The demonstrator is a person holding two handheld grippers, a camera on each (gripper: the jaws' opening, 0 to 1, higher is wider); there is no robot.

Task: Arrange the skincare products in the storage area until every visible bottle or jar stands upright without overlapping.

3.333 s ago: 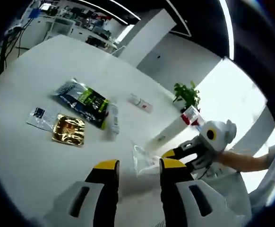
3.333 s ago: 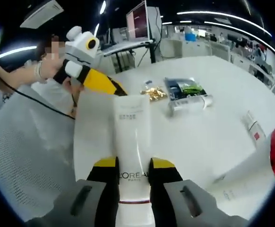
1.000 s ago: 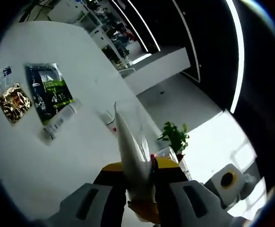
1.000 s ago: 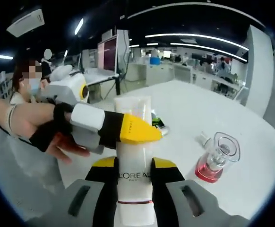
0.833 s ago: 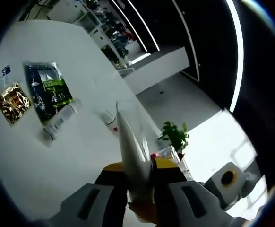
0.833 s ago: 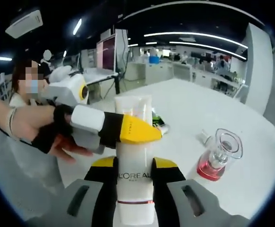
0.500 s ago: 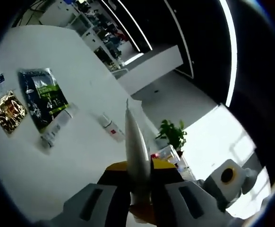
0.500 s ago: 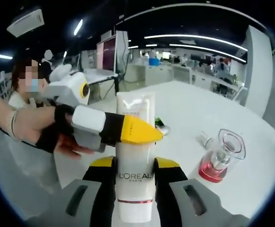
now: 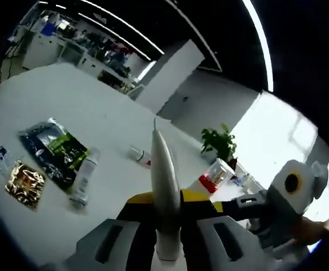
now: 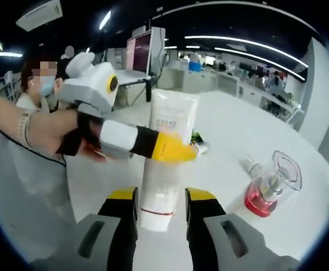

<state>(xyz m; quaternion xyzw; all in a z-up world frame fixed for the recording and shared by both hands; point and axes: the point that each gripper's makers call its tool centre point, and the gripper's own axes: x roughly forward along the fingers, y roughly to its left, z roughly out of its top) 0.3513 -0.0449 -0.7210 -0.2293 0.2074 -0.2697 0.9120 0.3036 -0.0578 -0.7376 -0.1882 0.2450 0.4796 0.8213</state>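
White tube upright, clamped by left gripper; right gripper released, jaws apart beside it. Small tube lies flat; red bottle stands. Arranging unfinished.

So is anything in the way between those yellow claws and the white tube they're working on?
Nothing visible. The left gripper is already clamped on the white tube, seen edge-on in its own view. The right gripper has its jaws open on either side of the tube's lower end, with no object between.
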